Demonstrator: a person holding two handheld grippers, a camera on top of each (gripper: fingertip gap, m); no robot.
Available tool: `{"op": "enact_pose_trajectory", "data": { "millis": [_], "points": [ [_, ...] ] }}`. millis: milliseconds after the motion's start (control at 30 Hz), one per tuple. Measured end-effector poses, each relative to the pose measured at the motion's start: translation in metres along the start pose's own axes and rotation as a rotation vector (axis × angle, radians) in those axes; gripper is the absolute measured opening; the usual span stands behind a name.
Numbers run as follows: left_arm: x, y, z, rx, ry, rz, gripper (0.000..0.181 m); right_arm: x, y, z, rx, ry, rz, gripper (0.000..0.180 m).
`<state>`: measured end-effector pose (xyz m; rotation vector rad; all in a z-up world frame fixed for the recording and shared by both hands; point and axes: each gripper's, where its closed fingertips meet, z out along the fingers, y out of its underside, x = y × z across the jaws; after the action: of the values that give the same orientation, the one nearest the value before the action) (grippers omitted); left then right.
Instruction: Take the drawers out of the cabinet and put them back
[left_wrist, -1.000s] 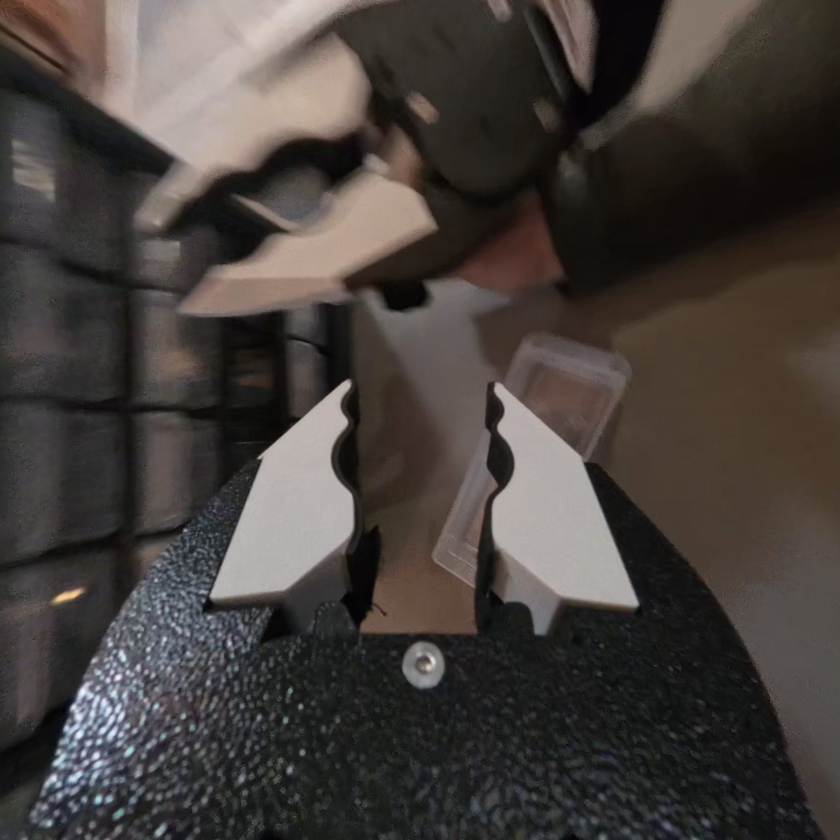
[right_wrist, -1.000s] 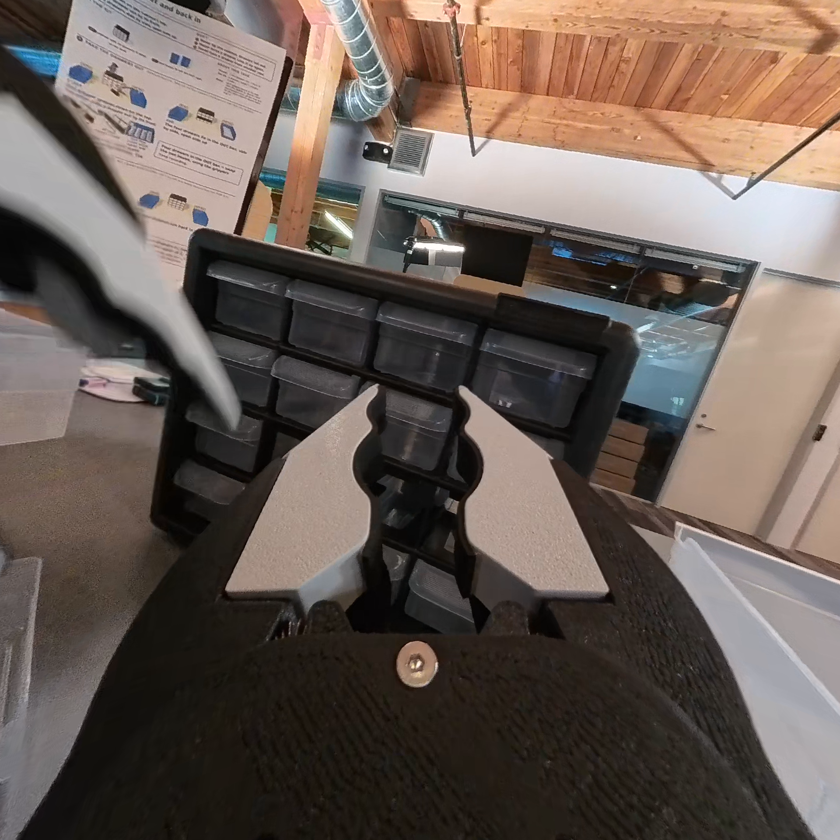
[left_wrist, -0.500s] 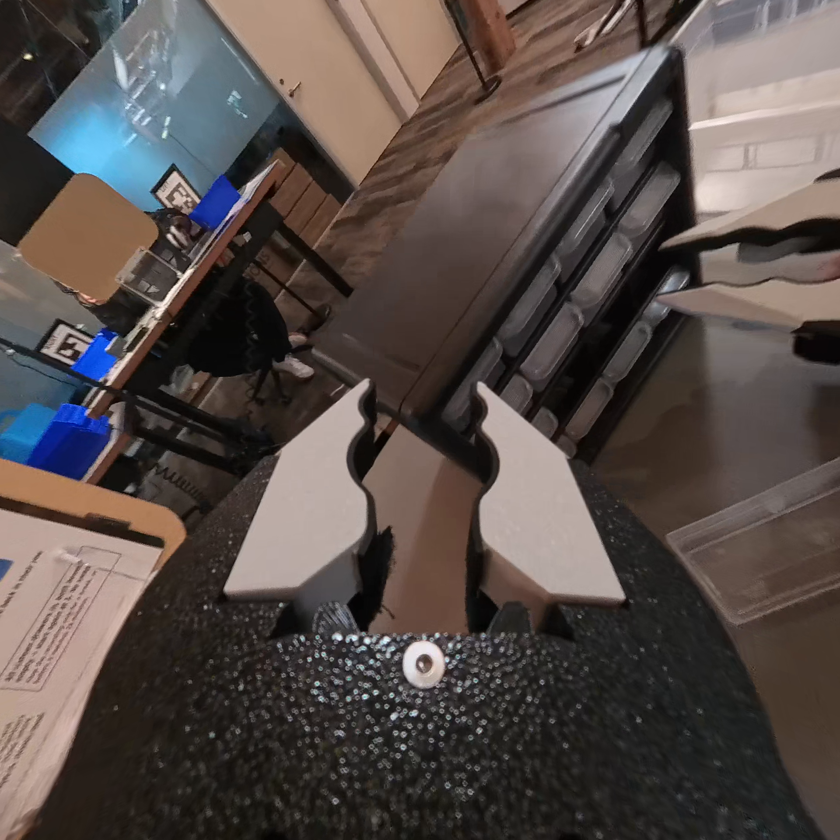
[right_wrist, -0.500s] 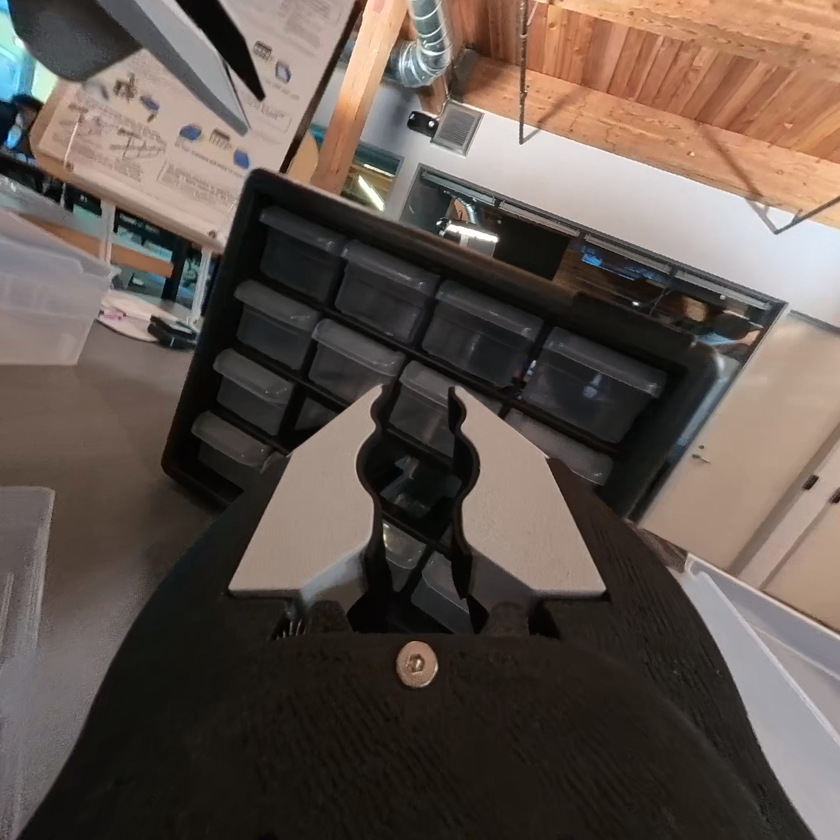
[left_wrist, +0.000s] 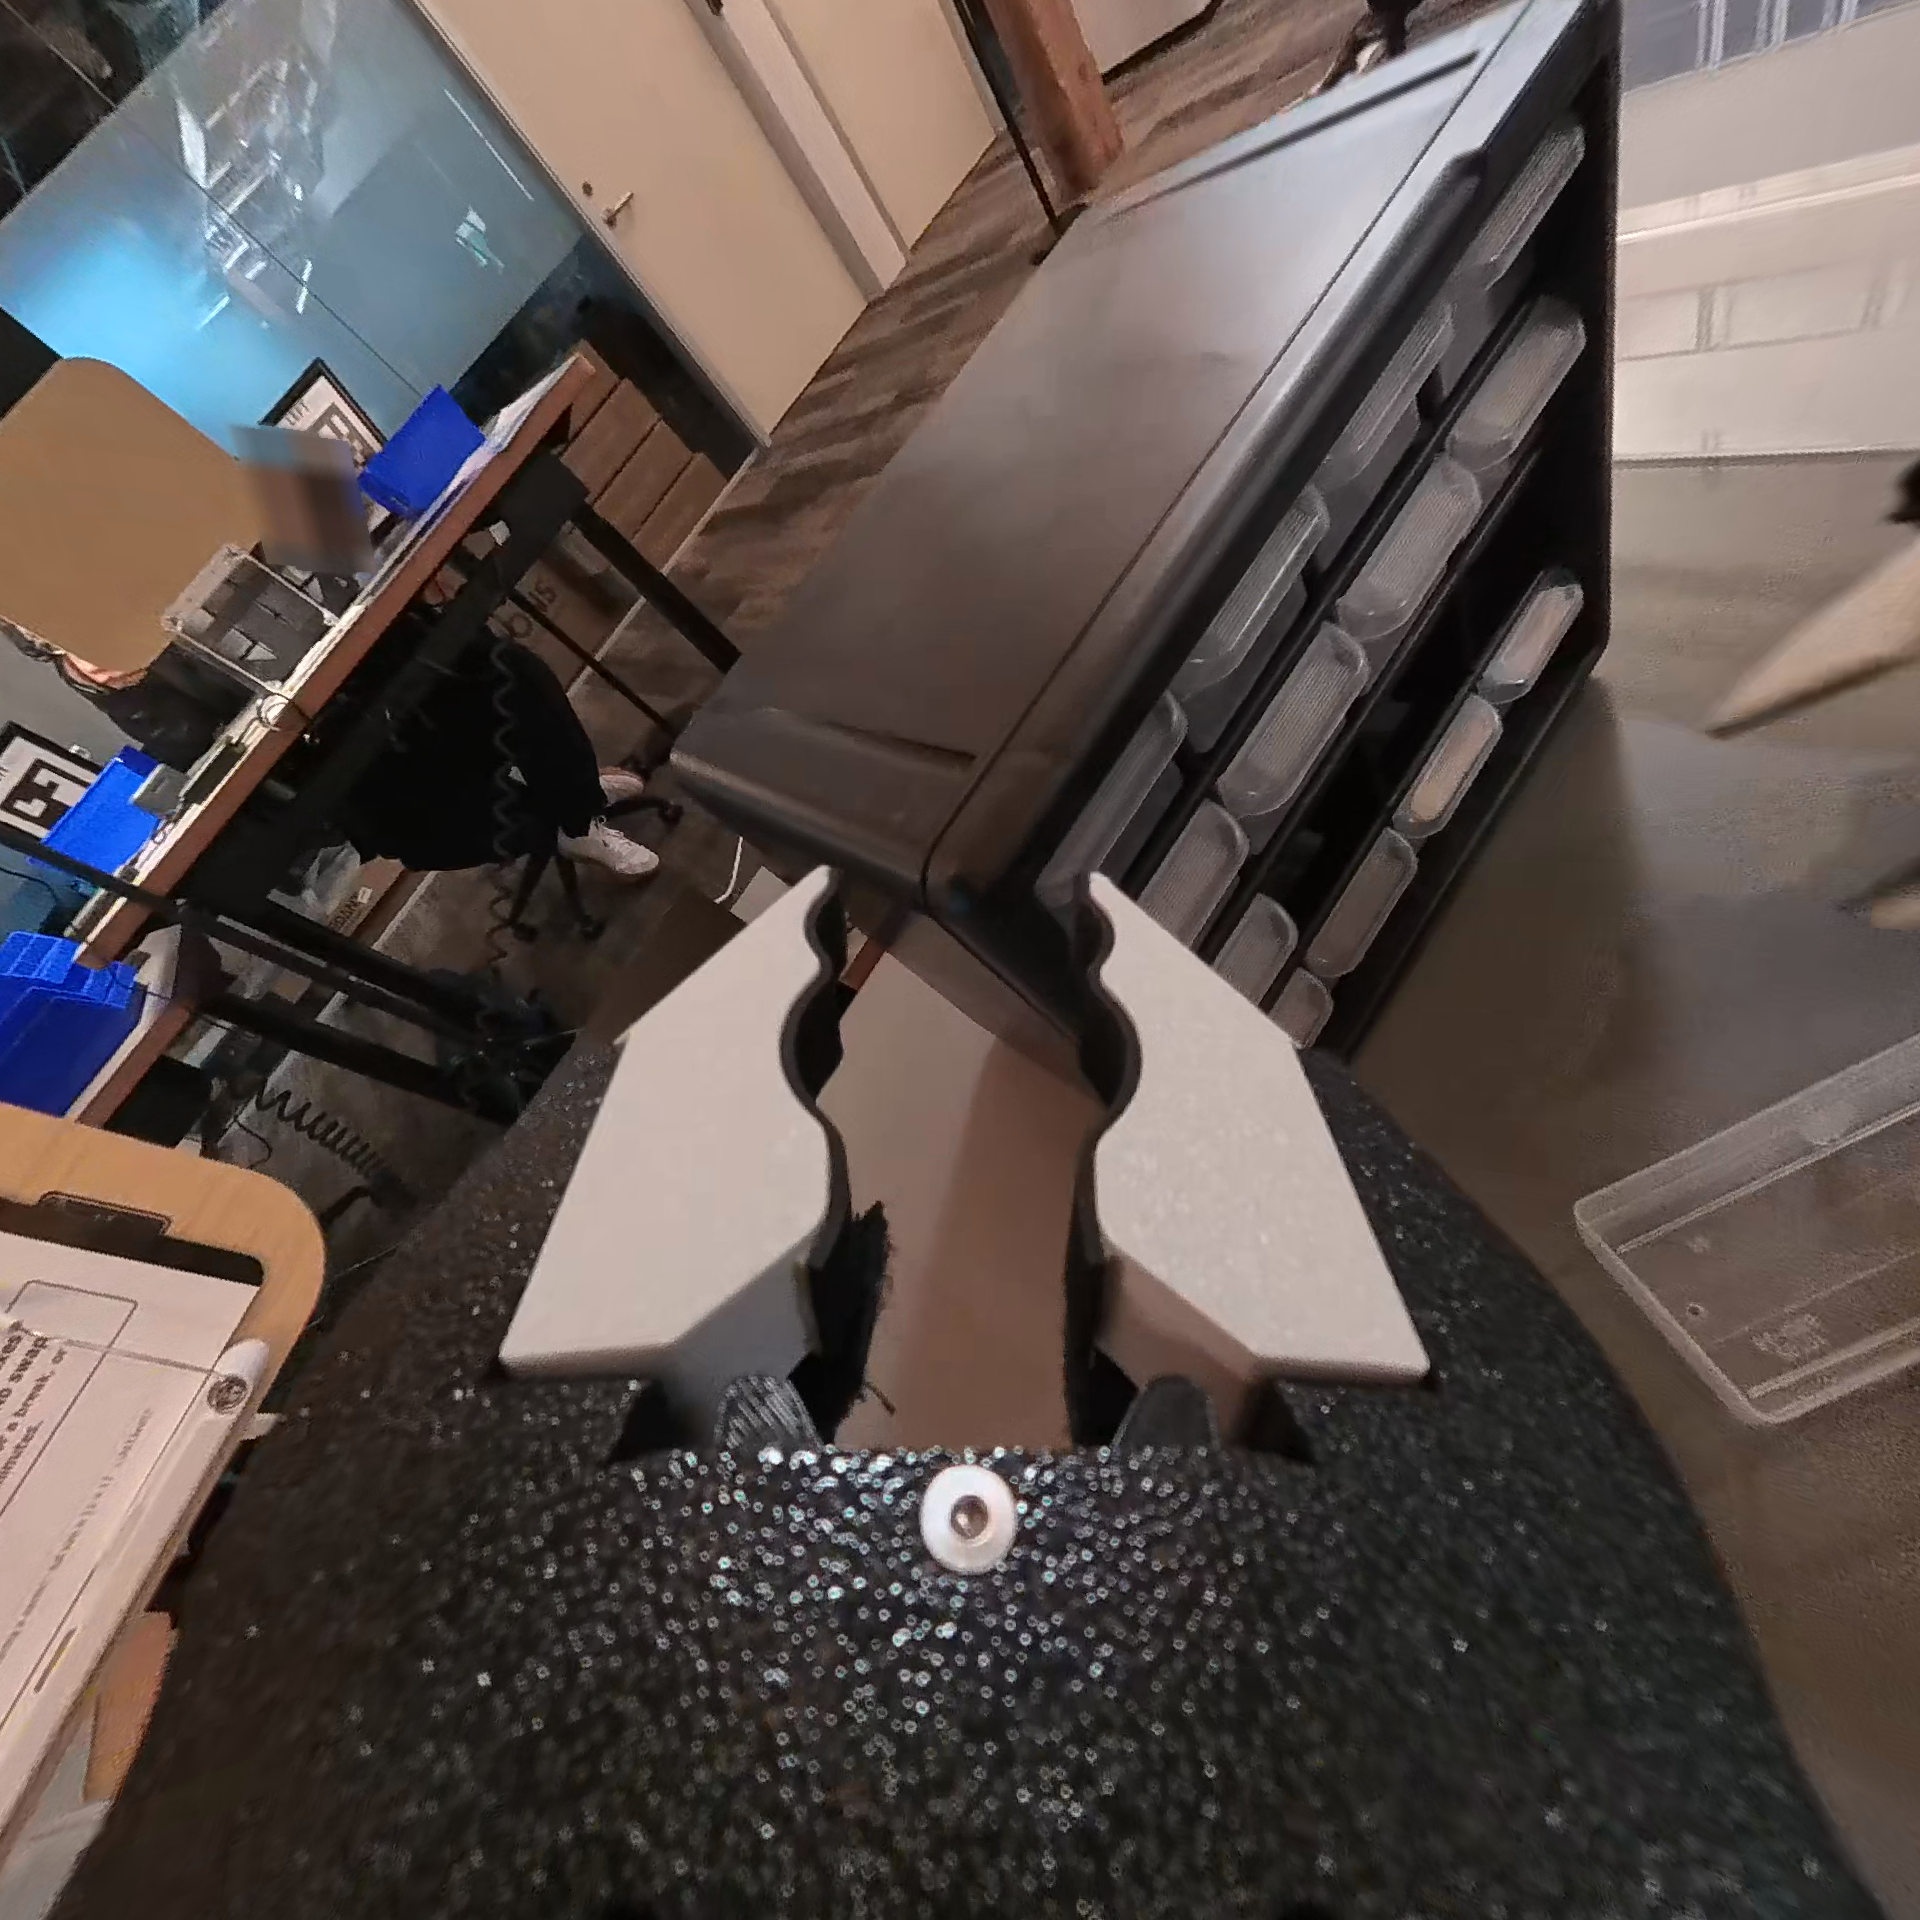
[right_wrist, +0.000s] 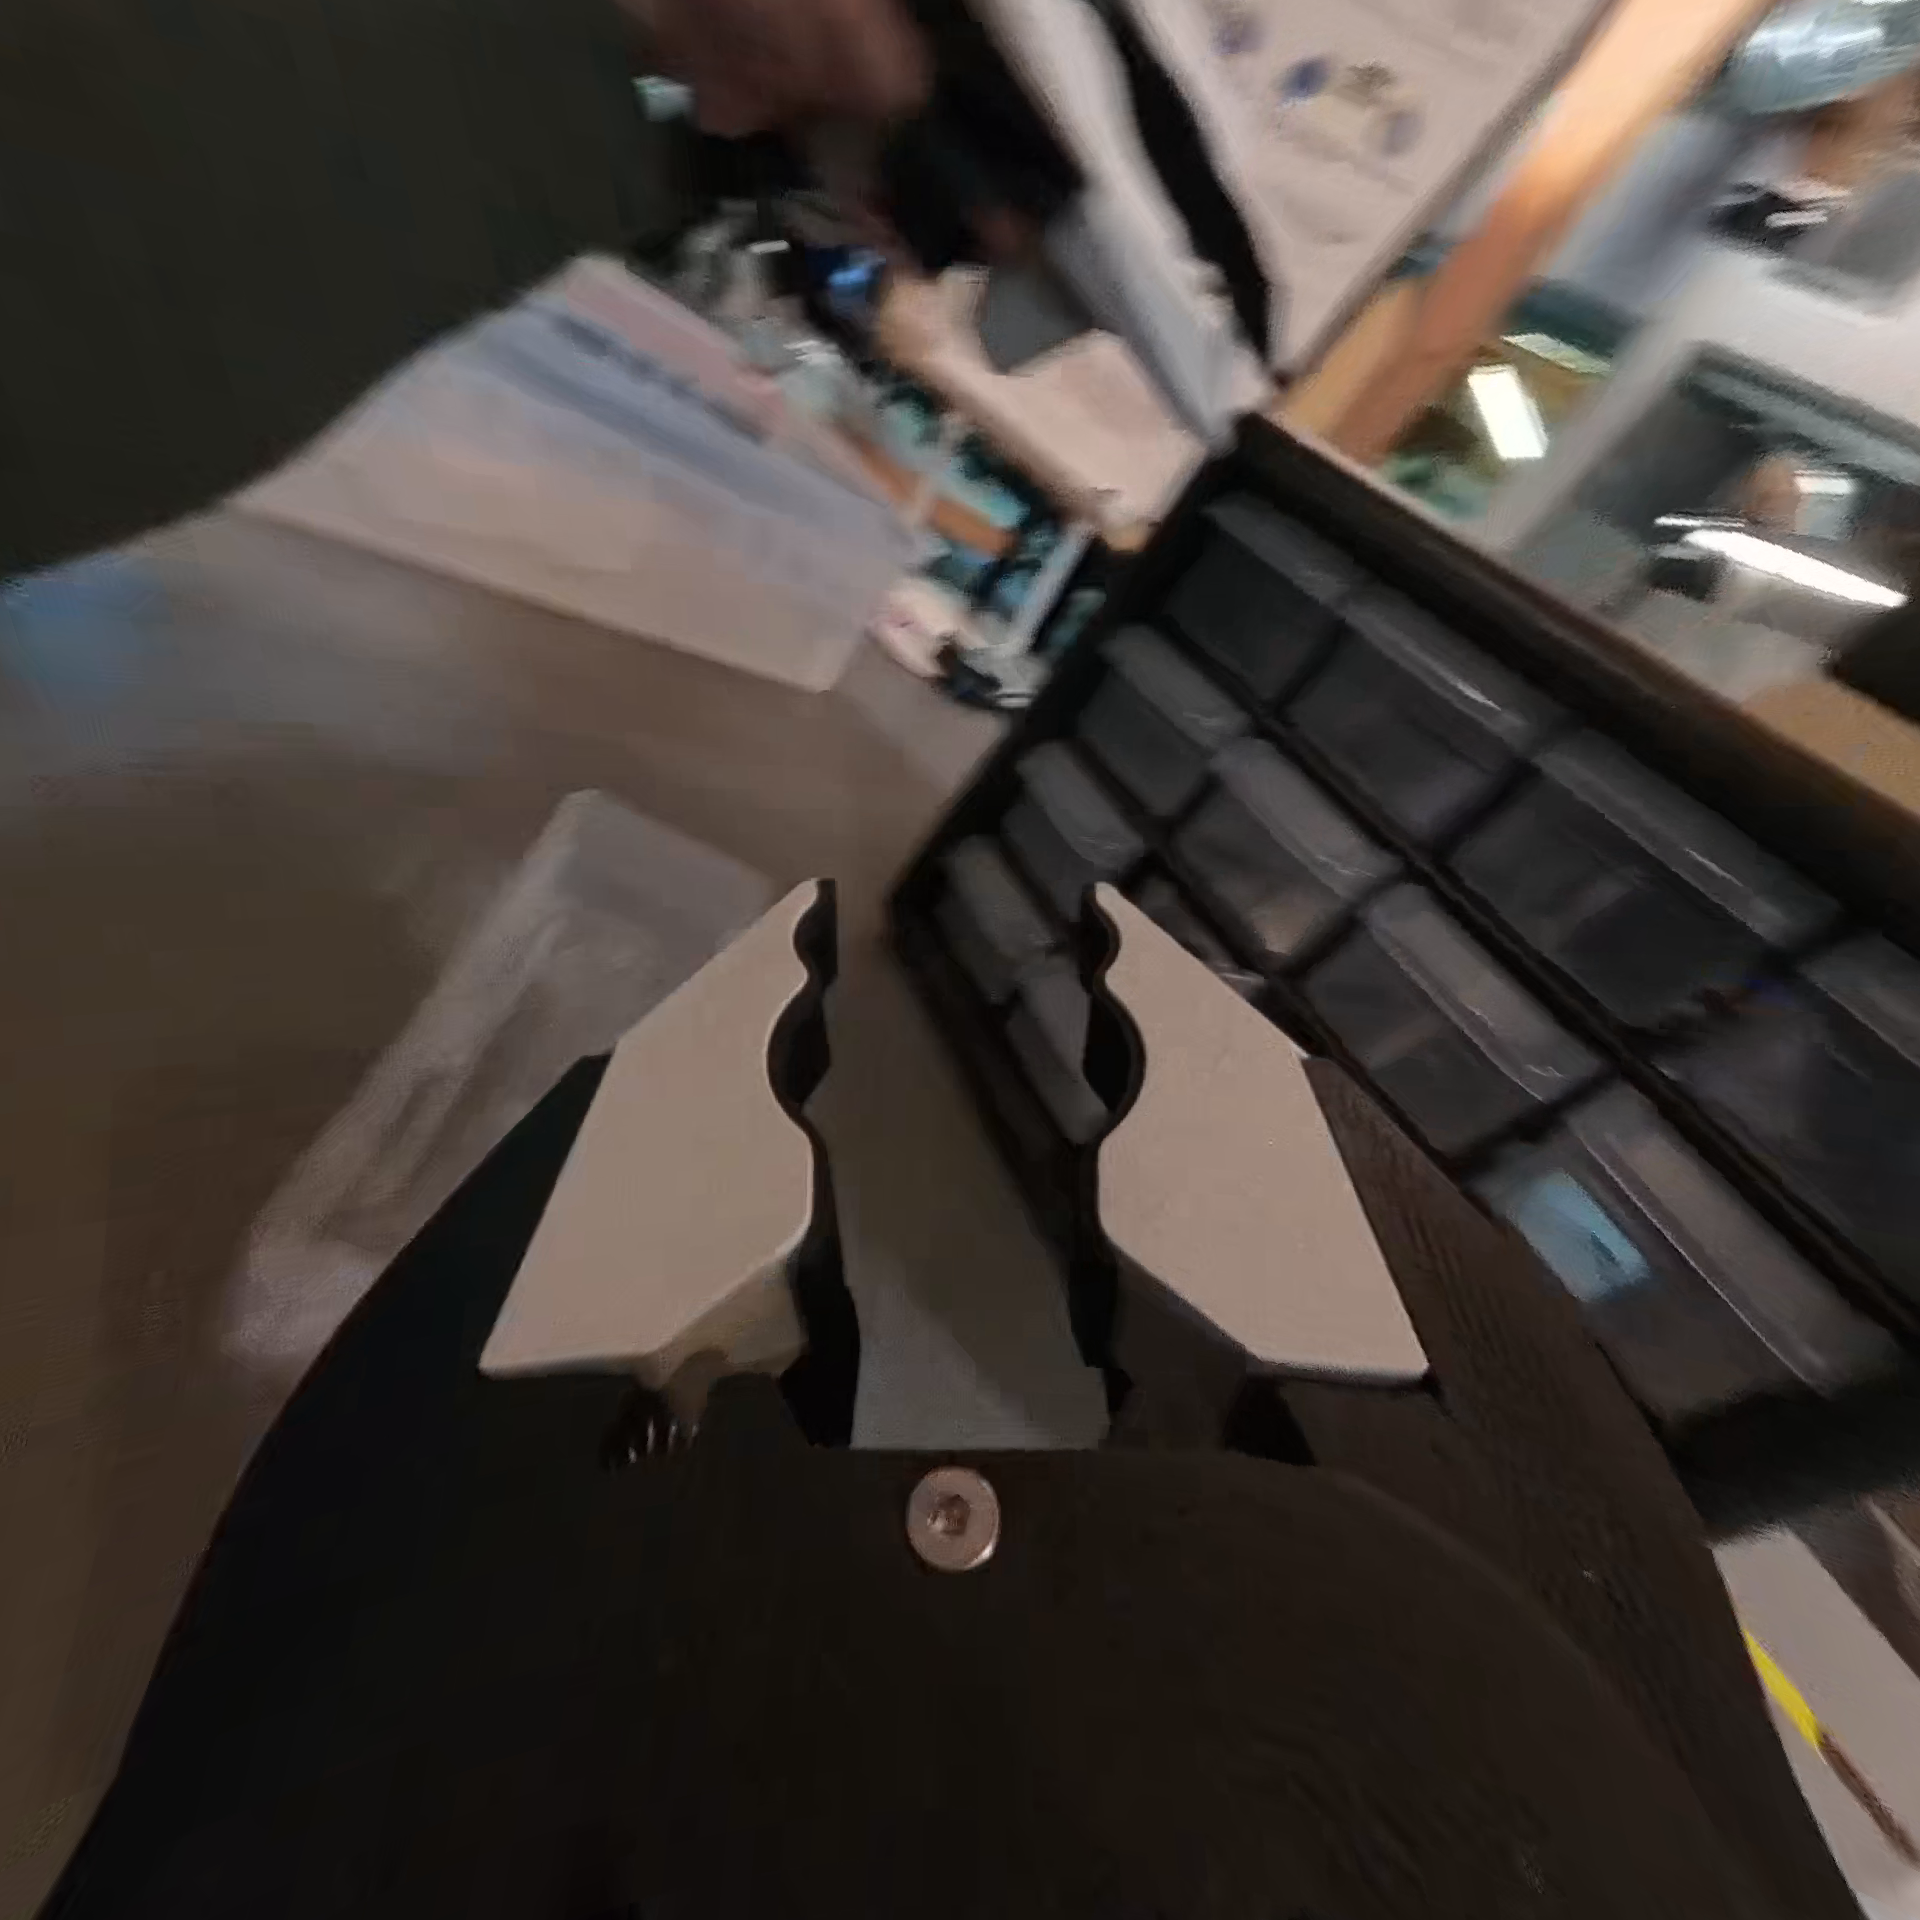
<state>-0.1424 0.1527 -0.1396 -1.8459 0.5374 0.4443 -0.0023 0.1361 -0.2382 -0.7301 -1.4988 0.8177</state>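
Observation:
The black cabinet (left_wrist: 1195, 540) with several clear drawers in its slots stands on the grey table; the left wrist view shows its side and front at a slant. My left gripper (left_wrist: 961, 904) is open and empty, close to the cabinet's near corner. A clear drawer (left_wrist: 1766, 1236) lies out on the table to the right. The right wrist view is blurred: the cabinet (right_wrist: 1455, 883) is at the right and a clear drawer (right_wrist: 540, 1039) lies on the table at the left. My right gripper (right_wrist: 956, 904) is open and empty, by the cabinet's lower left corner.
A desk with blue bins (left_wrist: 416, 468) and a black chair (left_wrist: 468, 769) stand beyond the table's edge. A board with paper (left_wrist: 104, 1382) is at the lower left. A person's dark sleeve (right_wrist: 260, 260) fills the upper left. A translucent bin (right_wrist: 623, 468) sits behind.
The left view swung from the table and drawer to the cabinet's side and drew closer. The right view tilted and swung left, now blurred; its fingers stand wider apart.

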Motion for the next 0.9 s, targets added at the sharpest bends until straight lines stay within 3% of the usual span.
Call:
{"op": "enact_pose_trajectory", "data": {
  "millis": [200, 300, 433, 533, 667, 767, 900],
  "points": [
    [0.006, 0.008, 0.015, -0.016, 0.049, -0.016, 0.039, -0.082, 0.008, -0.051, -0.287, -0.538, -0.258, 0.062],
    [0.005, 0.008, 0.015, -0.016, 0.041, -0.012, 0.037, -0.095, 0.024, -0.062, -0.420, -0.699, -0.396, 0.063],
    [0.004, 0.009, 0.014, -0.008, 0.036, -0.011, 0.031, -0.091, 0.052, -0.061, -0.539, -0.781, -0.670, 0.057],
    [0.004, 0.009, 0.014, 0.000, 0.041, -0.017, 0.031, -0.097, 0.060, -0.062, -0.549, -0.833, -0.737, 0.049],
    [0.004, 0.008, 0.014, 0.010, 0.049, -0.027, 0.031, -0.099, 0.059, -0.060, -0.590, -0.818, -0.700, 0.045],
    [0.004, 0.008, 0.013, 0.020, 0.056, -0.038, 0.031, -0.100, 0.060, -0.058, -0.703, -0.743, -0.643, 0.027],
    [0.004, 0.008, 0.013, 0.025, 0.061, -0.046, 0.031, -0.119, 0.050, -0.049, -0.798, -0.643, -0.454, 0.022]
  ]
}}
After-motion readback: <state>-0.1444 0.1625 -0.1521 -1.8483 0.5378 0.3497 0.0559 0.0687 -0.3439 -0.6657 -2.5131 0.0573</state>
